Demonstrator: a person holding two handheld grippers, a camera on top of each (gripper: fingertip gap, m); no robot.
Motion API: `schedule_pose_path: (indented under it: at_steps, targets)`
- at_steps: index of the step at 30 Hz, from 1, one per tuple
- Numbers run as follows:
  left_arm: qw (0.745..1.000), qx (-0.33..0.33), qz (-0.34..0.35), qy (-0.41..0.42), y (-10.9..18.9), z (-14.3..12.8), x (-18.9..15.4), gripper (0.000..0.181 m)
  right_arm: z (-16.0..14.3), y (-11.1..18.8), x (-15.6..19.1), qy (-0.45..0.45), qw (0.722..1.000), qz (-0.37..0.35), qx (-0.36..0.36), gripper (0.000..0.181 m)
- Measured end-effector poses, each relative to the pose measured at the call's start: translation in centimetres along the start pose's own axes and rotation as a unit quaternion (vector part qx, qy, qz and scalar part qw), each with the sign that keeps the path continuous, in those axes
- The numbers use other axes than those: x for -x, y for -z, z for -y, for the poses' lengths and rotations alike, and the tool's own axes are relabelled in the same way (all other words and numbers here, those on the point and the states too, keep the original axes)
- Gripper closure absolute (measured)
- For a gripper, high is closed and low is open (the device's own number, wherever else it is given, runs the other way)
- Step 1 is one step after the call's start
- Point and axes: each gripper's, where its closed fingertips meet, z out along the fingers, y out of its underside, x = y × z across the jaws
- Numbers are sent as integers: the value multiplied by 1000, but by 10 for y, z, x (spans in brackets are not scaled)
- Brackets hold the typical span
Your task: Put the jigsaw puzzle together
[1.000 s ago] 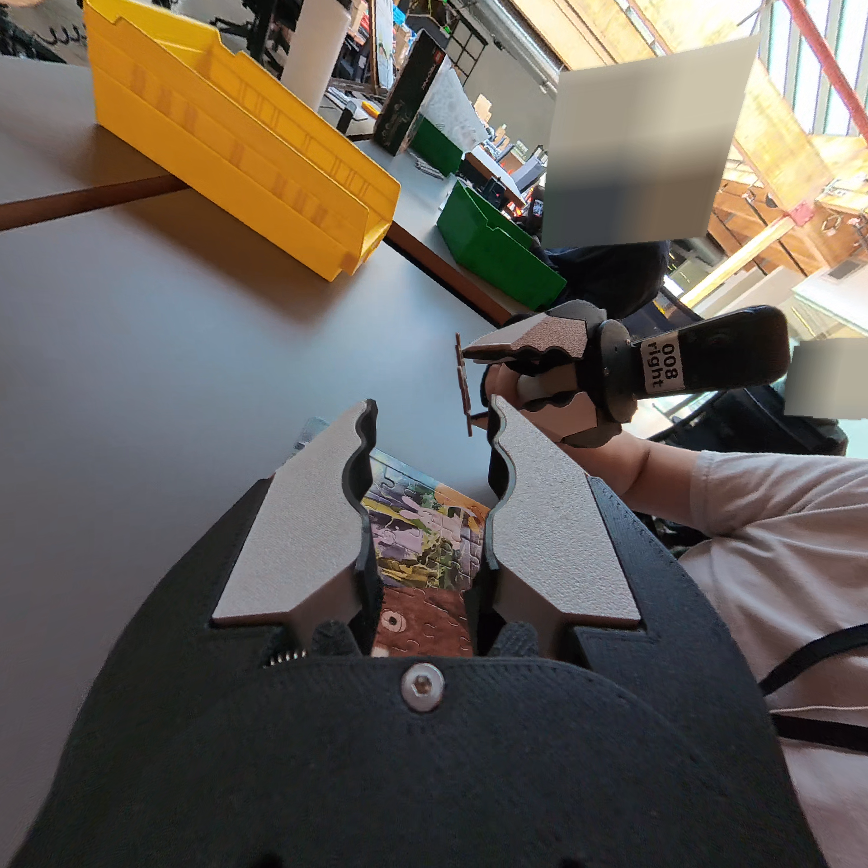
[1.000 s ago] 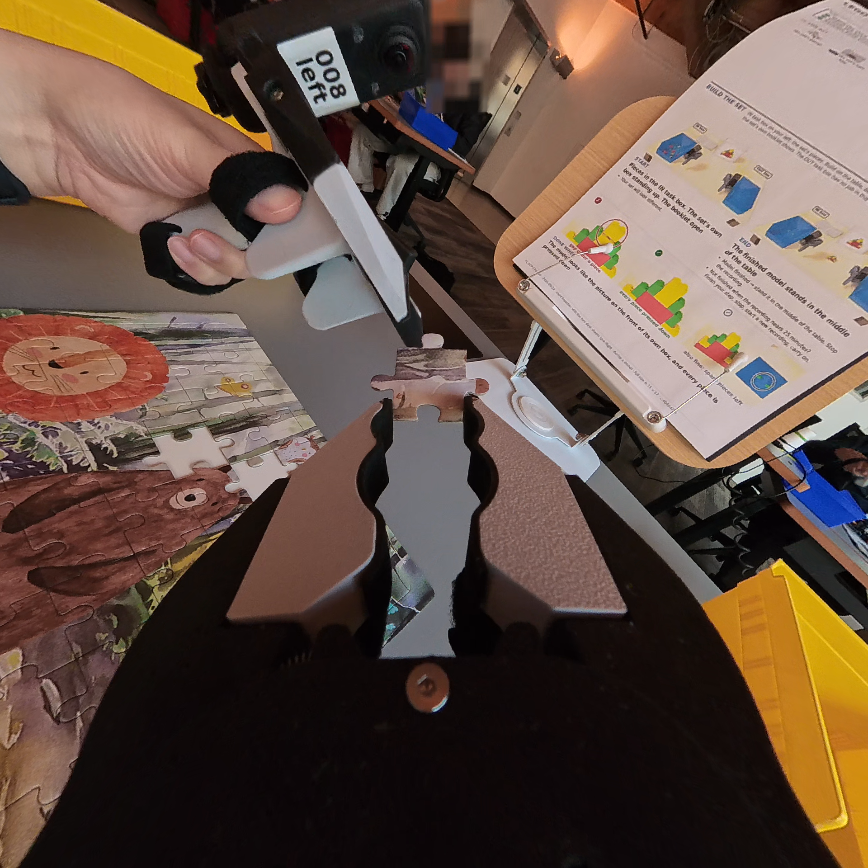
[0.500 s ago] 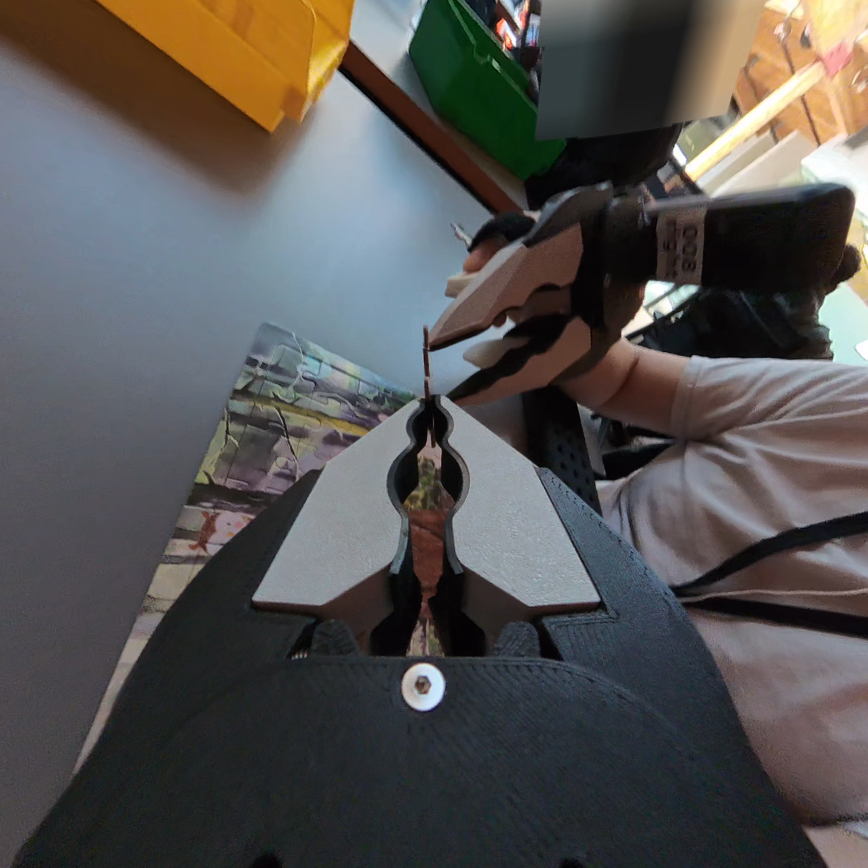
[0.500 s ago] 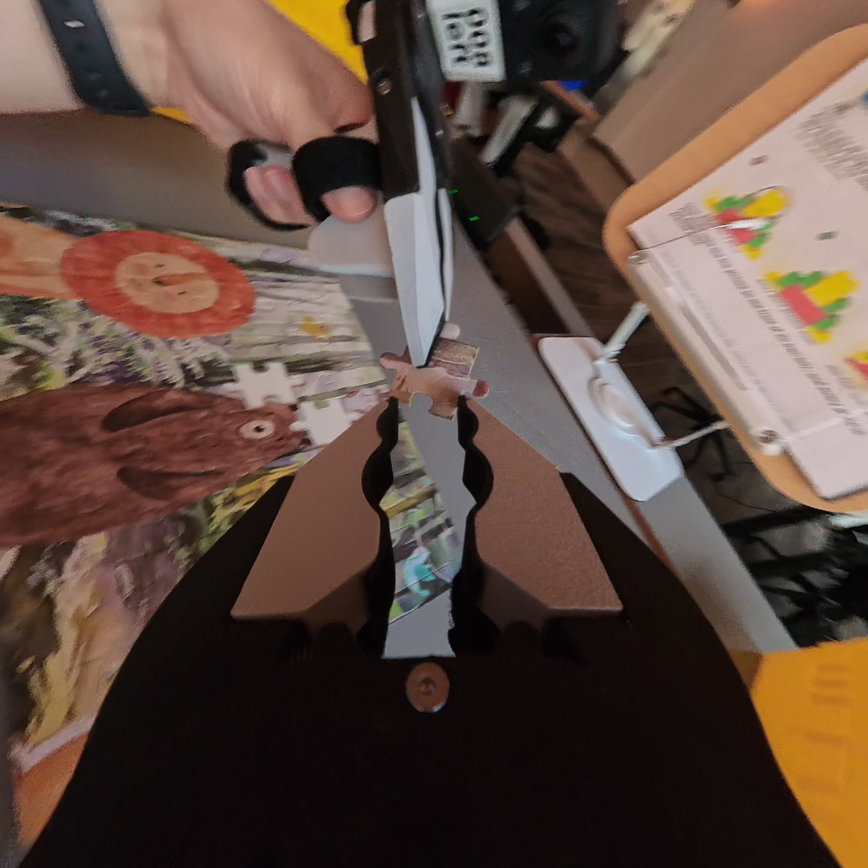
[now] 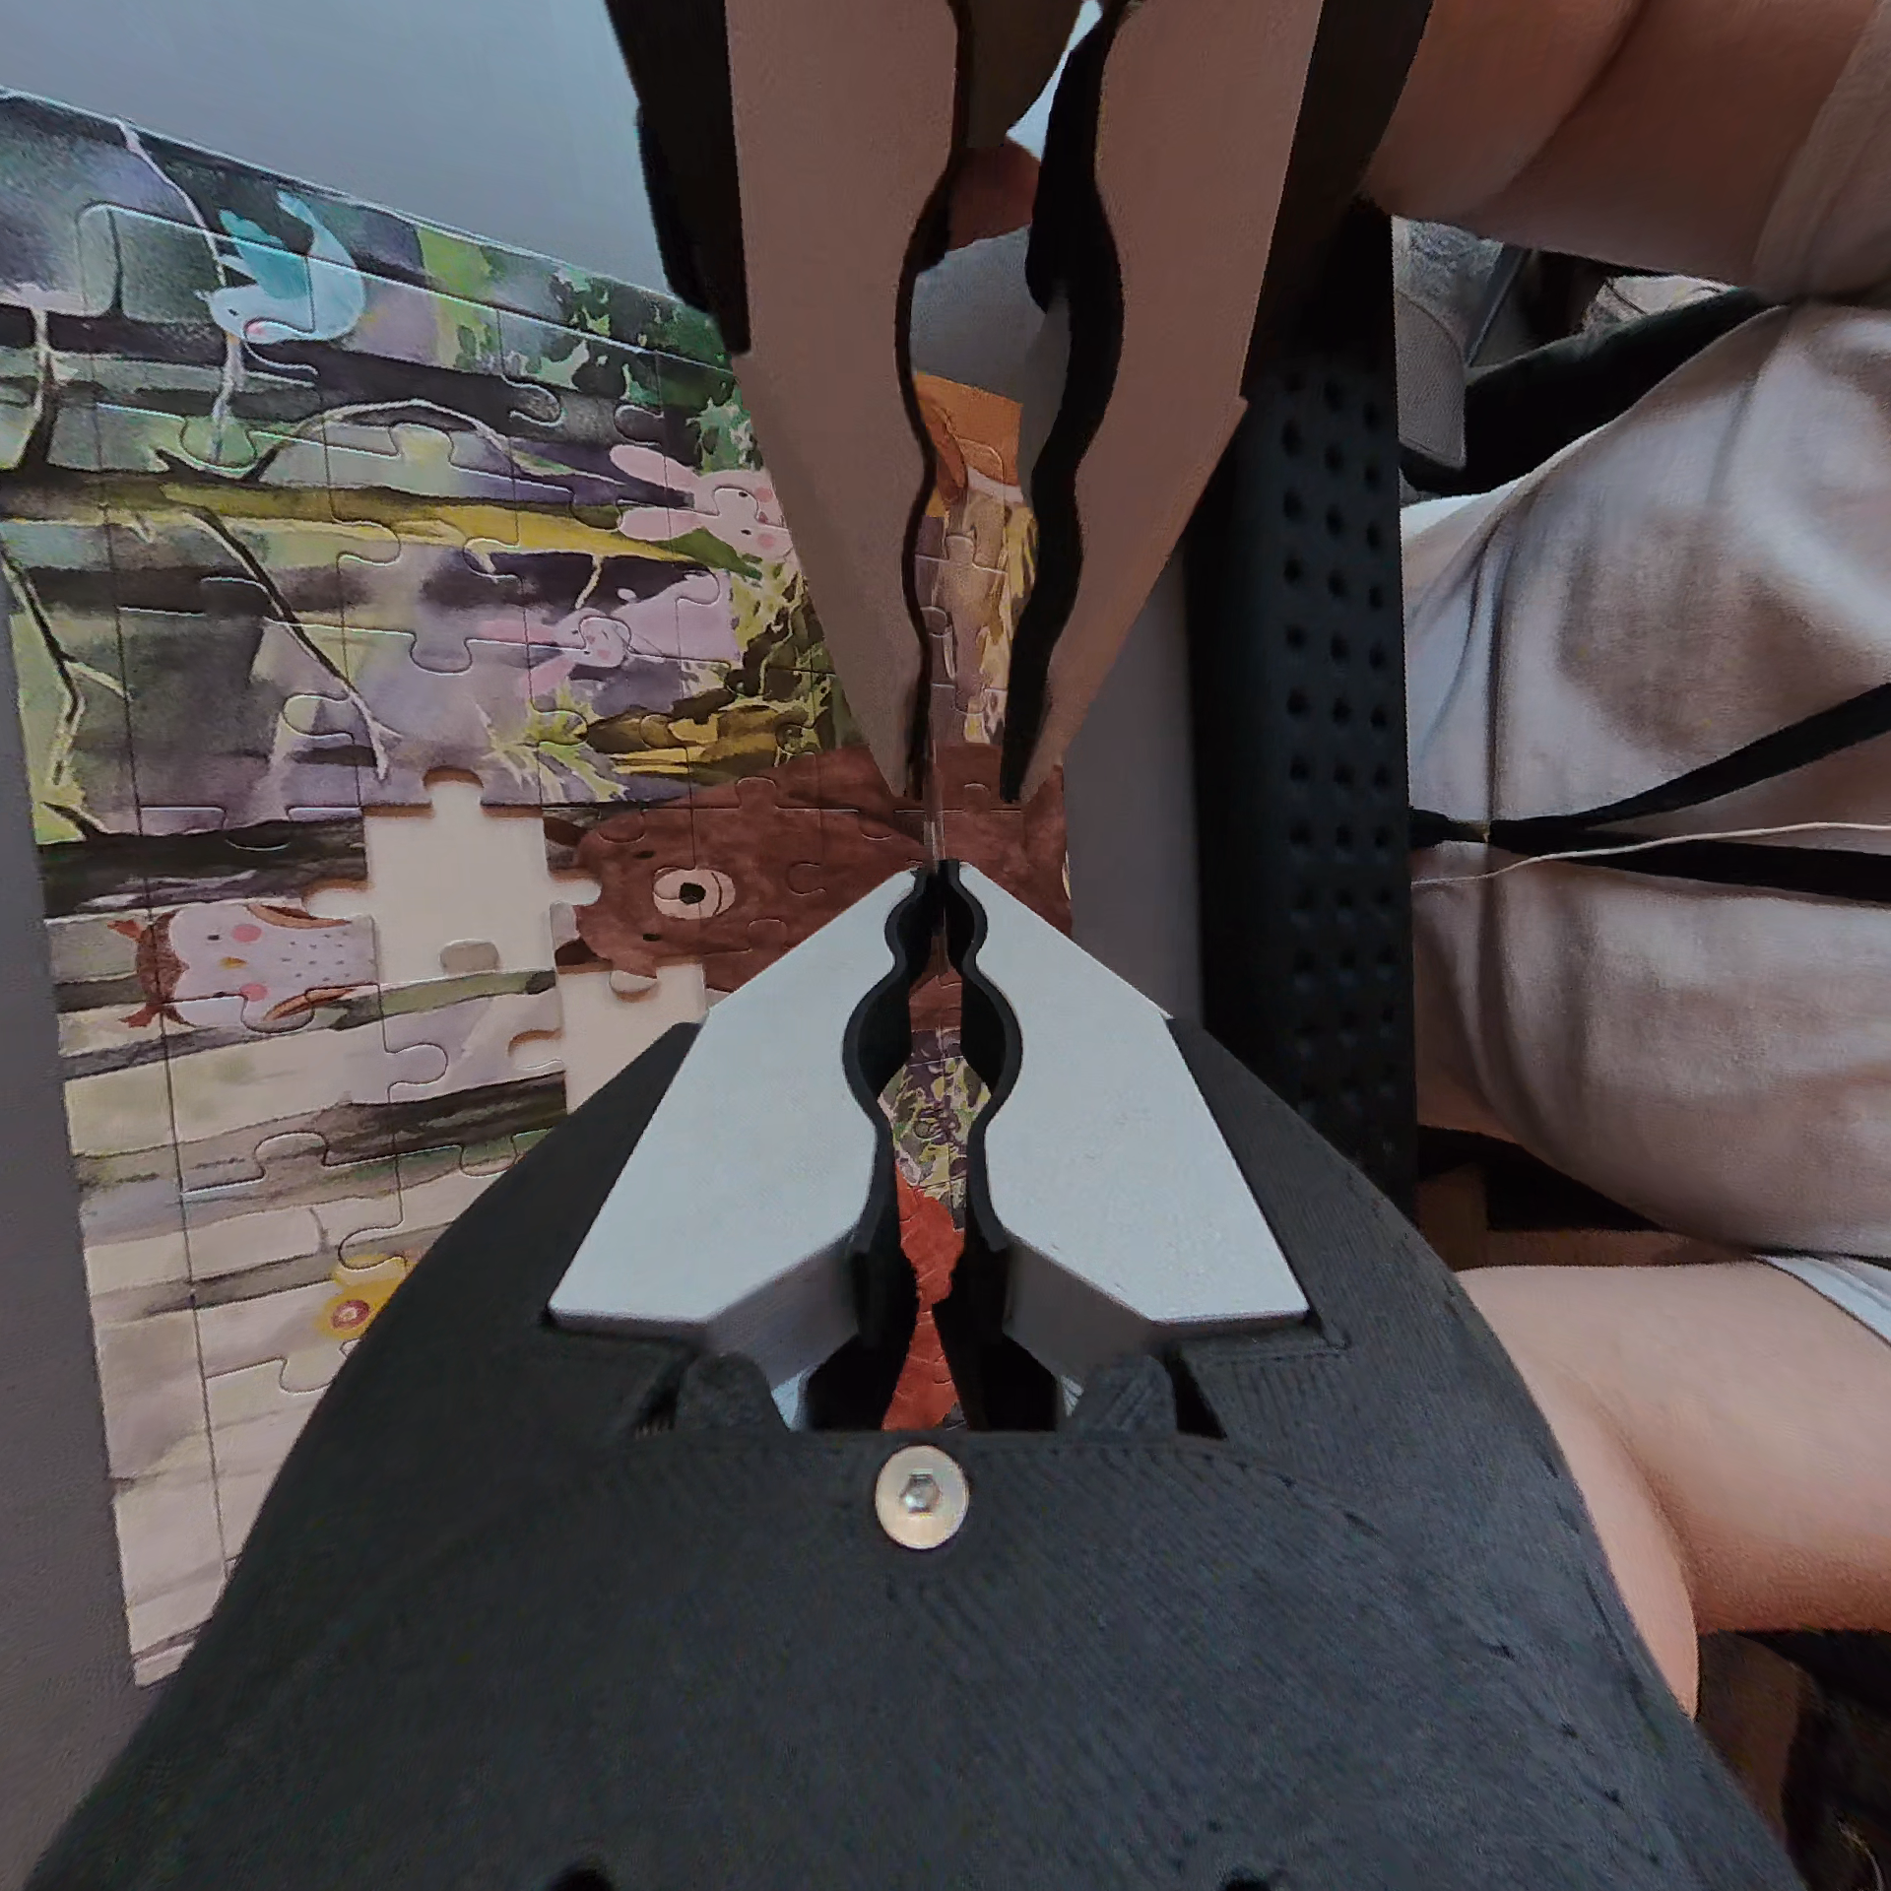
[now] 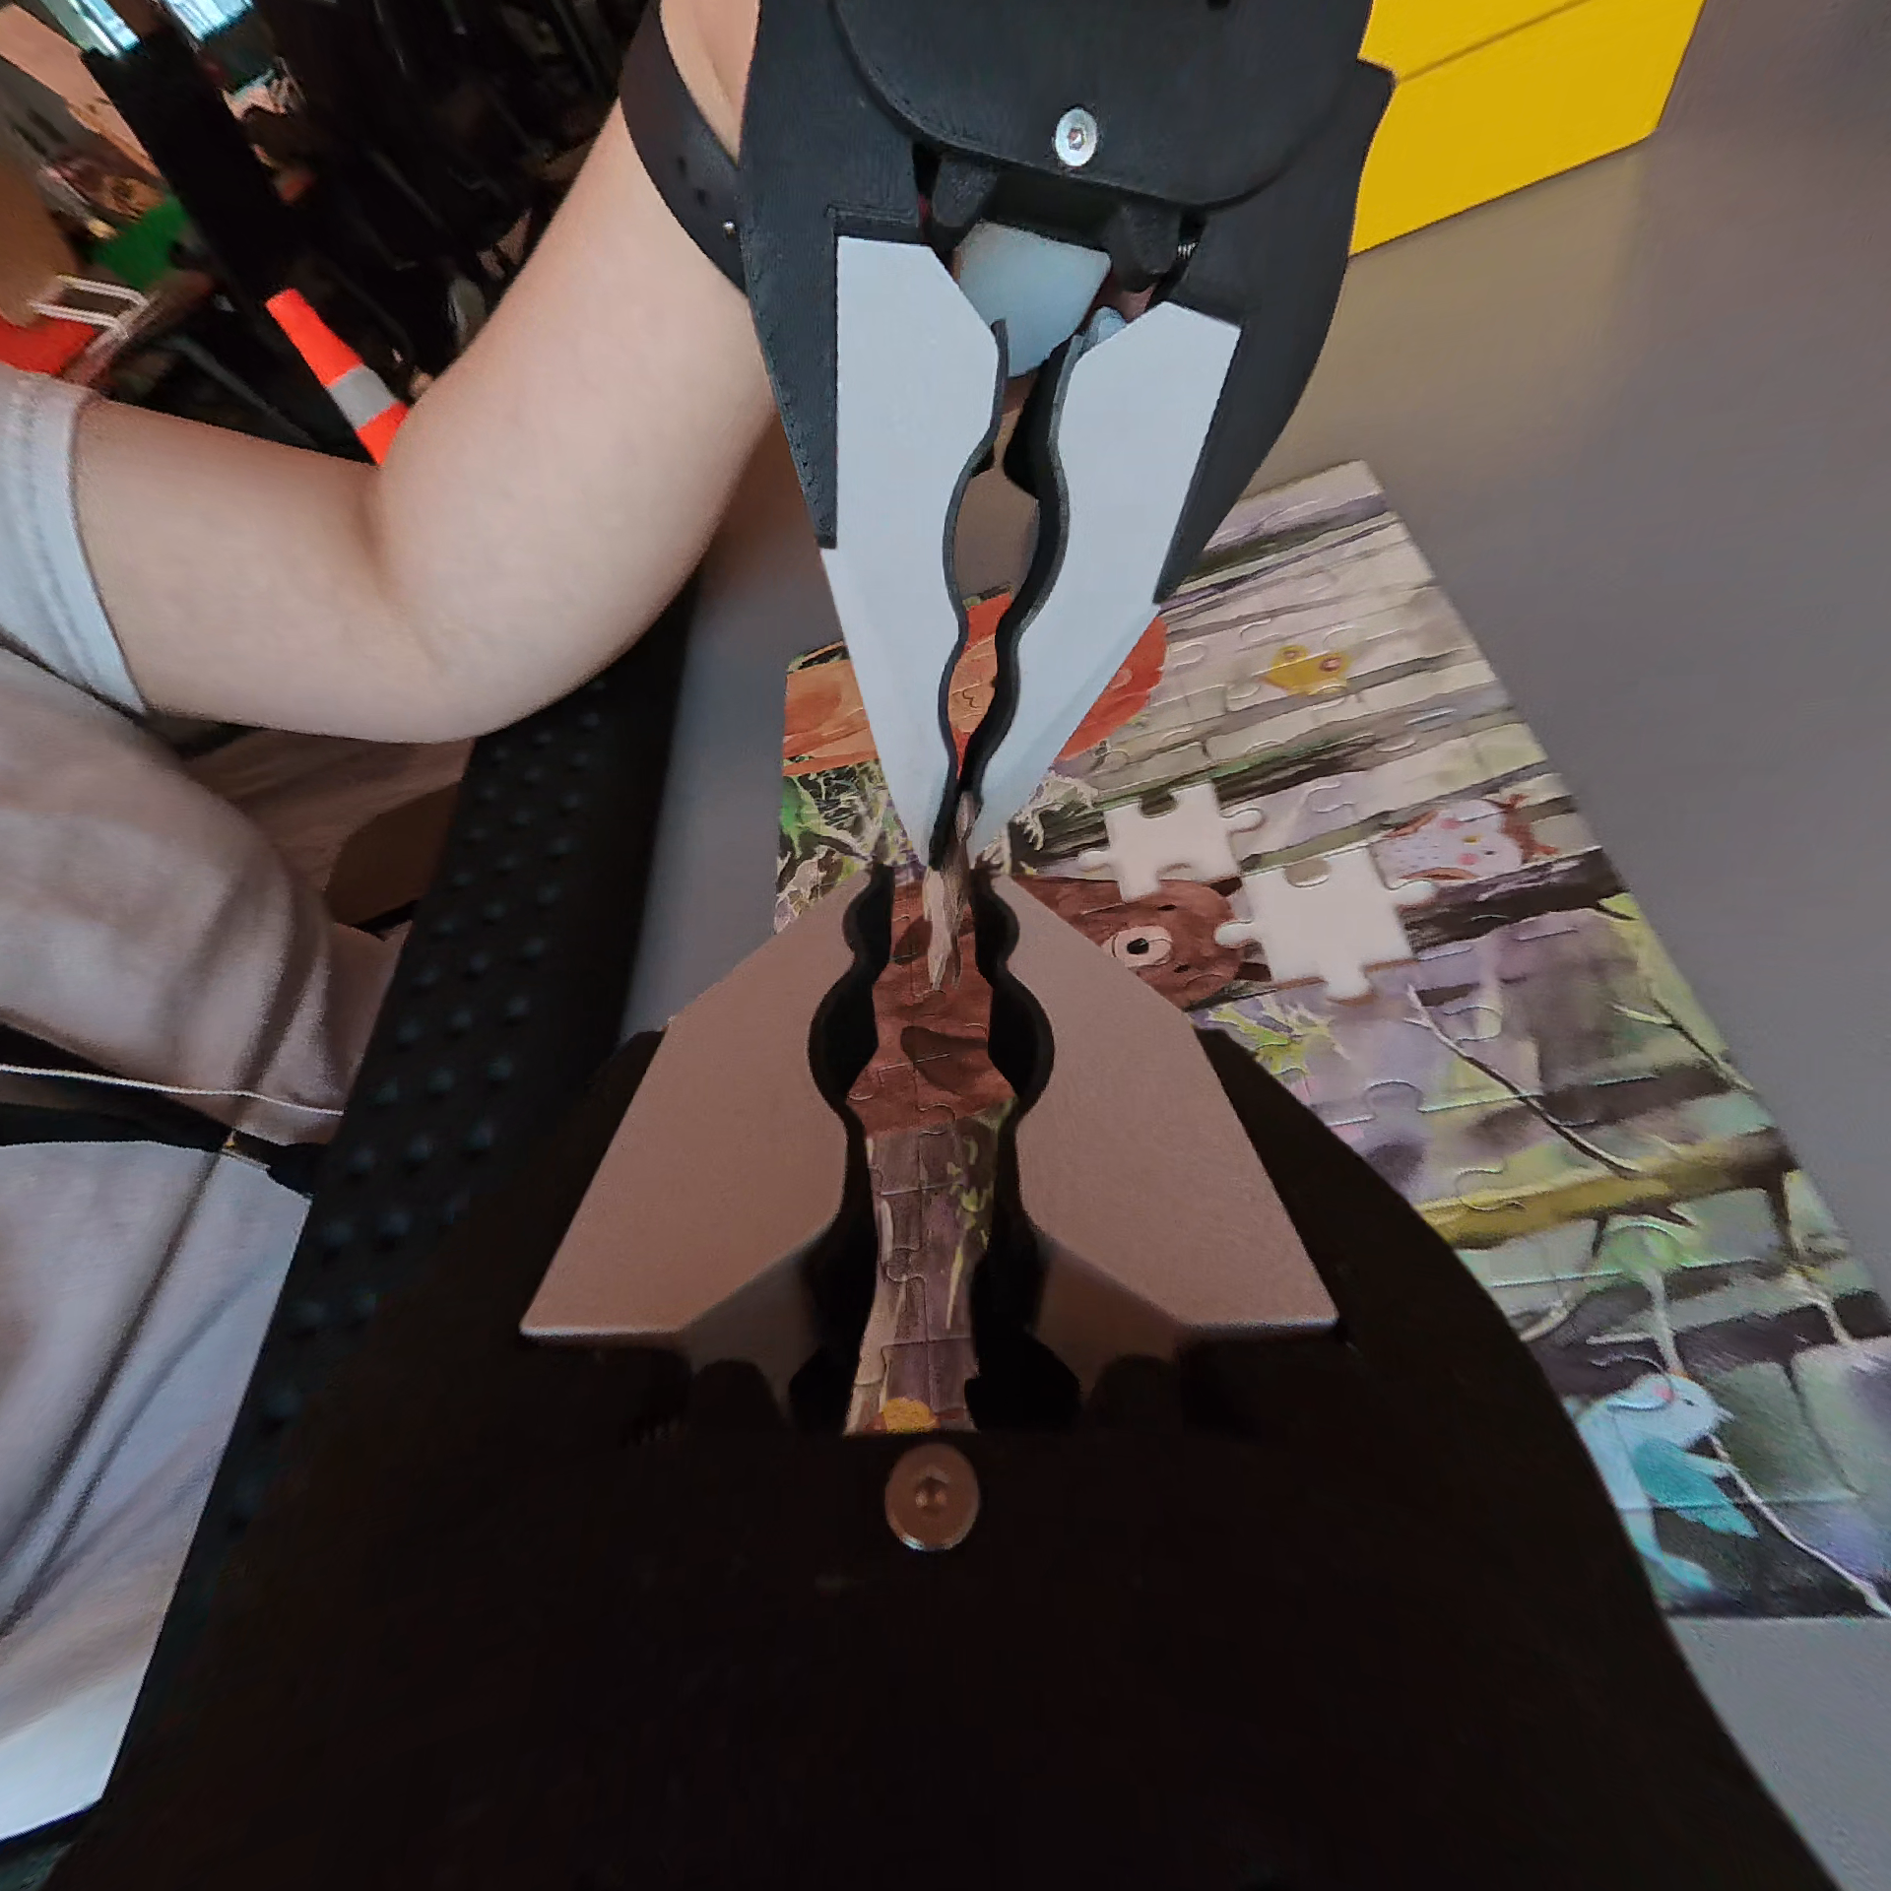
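Both units have swung down since the earlier frame to meet tip to tip above the puzzle (image 5: 409, 634). Left hand-held gripper (image 5: 936, 870) is clamped on the loose piece (image 6: 947, 900), held edge-on. Right hand-held gripper (image 6: 926, 880) stands slightly apart around that piece. Risk: releasing before the grip is secure would drop it. Two gaps (image 6: 1320, 921) lie near the puzzle's middle. Piece's picture side cannot be made out. Yellow bin (image 6: 1514, 113) sits toward the tabletop (image 6: 1688, 430) far edge.
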Motion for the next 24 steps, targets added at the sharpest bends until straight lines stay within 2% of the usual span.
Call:
schedule_pose_path:
  at_steps: [1,2,5,6,8,10,11,14,16,18,21,24]
  targets:
    - [1000,3,-4,0,-1,-1,-1,181,-2,-2,0,-4,1000,2,3,170]
    - [1000,6,-10,1,-2,-2,-2,181,-4,-4,-2,-7,1000,-2,9,180]
    - [1000,-8,-7,14,1,2,2,176,-2,-1,-5,-13,1000,-9,1,181]
    - [999,-26,-5,23,6,6,5,167,3,2,-8,-18,1000,-17,-13,181]
    - [995,-85,-6,54,22,18,11,154,15,13,-18,-44,997,-34,-59,181]
    - [982,-169,-5,79,47,34,22,137,28,28,-32,-78,988,-55,-117,181]
    - [972,-220,-1,86,62,43,28,134,34,37,-39,-96,982,-65,-149,181]
    - [919,-383,21,86,115,68,45,129,52,67,-58,-146,951,-81,-261,181]
    - [882,-463,40,81,142,77,53,131,63,89,-66,-178,920,-80,-339,181]
    - [866,-490,57,80,149,80,58,131,70,108,-71,-209,885,-69,-410,181]
    - [864,-496,36,75,139,91,56,134,74,129,-75,-255,835,-36,-487,181]
    - [863,-498,12,79,123,107,53,144,73,133,-76,-274,812,-24,-515,181]
